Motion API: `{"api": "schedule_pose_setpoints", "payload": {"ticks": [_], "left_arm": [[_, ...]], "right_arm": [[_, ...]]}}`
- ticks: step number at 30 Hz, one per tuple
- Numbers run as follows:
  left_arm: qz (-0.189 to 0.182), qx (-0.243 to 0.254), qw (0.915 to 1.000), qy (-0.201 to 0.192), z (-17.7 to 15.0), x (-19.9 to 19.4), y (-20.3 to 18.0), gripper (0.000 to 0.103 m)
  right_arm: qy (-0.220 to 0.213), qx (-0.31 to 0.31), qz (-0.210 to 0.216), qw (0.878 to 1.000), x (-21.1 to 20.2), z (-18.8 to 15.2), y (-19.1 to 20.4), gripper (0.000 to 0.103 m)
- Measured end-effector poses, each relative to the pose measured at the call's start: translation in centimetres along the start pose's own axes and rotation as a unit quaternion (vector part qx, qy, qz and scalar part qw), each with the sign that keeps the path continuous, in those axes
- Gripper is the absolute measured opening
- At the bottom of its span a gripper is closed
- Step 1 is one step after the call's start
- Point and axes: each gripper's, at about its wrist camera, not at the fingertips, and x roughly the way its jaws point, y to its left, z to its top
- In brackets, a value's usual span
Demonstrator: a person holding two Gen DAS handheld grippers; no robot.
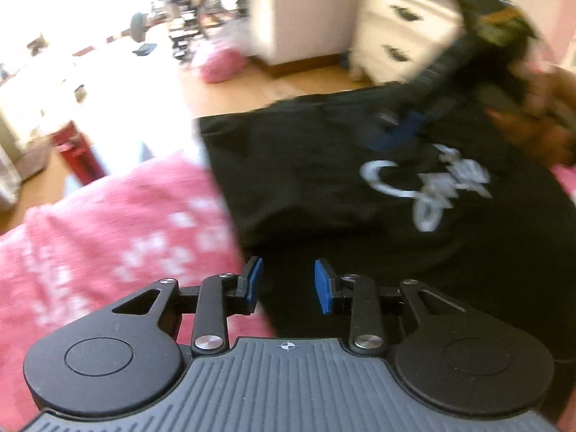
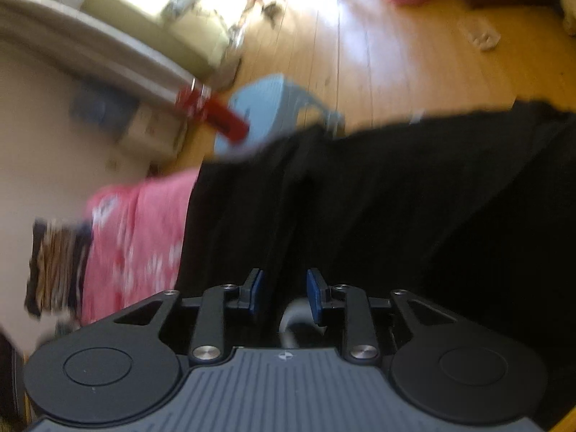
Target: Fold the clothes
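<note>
Ahead of the claw lies a matt black cloth T-shirt (image 1: pixel 324 180); left, fuzzy pink blanket (image 1: pixel 108 234); beyond, glossy wood floor (image 2: pixel 378 54).

Both wrist cameras look forward along their fingers, close above the shared black shirt (image 1: pixel 324 180) on the pink blanket (image 1: pixel 108 234).

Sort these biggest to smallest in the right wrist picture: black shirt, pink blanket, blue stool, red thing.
1. black shirt
2. pink blanket
3. blue stool
4. red thing

The stool and the red thing lie farther away, so their real sizes stay unsure.
</note>
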Motion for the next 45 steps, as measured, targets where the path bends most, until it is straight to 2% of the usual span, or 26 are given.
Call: {"api": "schedule_pose_setpoints", "payload": {"ticks": [3,5,8,9,12,14,17,19,26,30,33,36,40,41,45], "left_arm": [[0.045,0.01,0.9989,0.002,0.7,-0.6,1.3,0.031],[0.091,0.052,0.9944,-0.01,1.6,-1.4,1.4,0.031],[0.128,0.102,0.9864,-0.019,2.1,-1.7,1.2,0.045],[0.123,0.106,0.9866,-0.016,2.0,-1.3,1.0,0.047],[0.072,0.125,0.9895,-0.004,0.7,1.0,-0.6,0.047],[0.065,0.144,0.9874,0.009,-0.3,3.0,-2.1,0.047],[0.091,0.144,0.9852,0.009,-0.8,4.9,-3.0,0.047],[0.095,0.126,0.9874,0.009,-0.8,5.0,-2.8,0.047],[0.098,0.098,0.9903,0.013,-0.9,4.6,-1.5,0.048],[0.101,0.106,0.9892,0.016,-0.9,4.7,-1.5,0.048],[0.113,0.116,0.9866,0.022,-0.7,4.2,-1.0,0.048],[0.124,0.123,0.9843,0.027,-0.4,3.4,-0.1,0.053],[0.165,0.157,0.9733,0.028,-0.2,2.4,0.3,0.055],[0.165,0.155,0.9736,0.028,-0.1,2.1,0.6,0.055],[0.11,0.089,0.9898,0.02,0.8,1.4,1.5,0.055]], "right_arm": [[0.037,-0.007,-0.005,0.999,1.2,-1.4,1.4,0.028],[0.047,-0.007,-0.006,0.999,1.9,-2.2,2.1,0.028],[0.051,0.01,0.004,0.999,2.4,-2.5,2.0,0.029],[0.05,0.017,0.008,0.999,2.5,-2.5,1.7,0.028],[0.047,0.032,0.016,0.998,2.3,-2.5,1.3,0.028],[0.043,0.027,0.015,0.999,2.3,-2.6,1.4,0.028],[0.037,-0.003,-0.003,0.999,2.4,-2.9,2.2,0.018],[0.034,-0.025,-0.014,0.999,2.0,-3.1,2.8,0.002],[0.013,-0.075,-0.053,0.996,0.7,-3.7,3.5,0.002],[0.01,-0.096,-0.071,0.993,0.7,-4.5,3.3,0.002],[0.012,-0.124,-0.085,0.989,0.8,-4.8,4.0,0.002],[0.02,-0.139,-0.09,0.986,0.3,-4.9,4.3,0.005],[-0.001,-0.157,-0.092,0.983,-1.4,-4.4,4.5,0.009],[-0.009,-0.162,-0.091,0.983,-1.7,-4.1,4.6,0.009],[-0.045,-0.183,-0.086,0.978,-2.5,-2.9,5.2,0.009]]}}
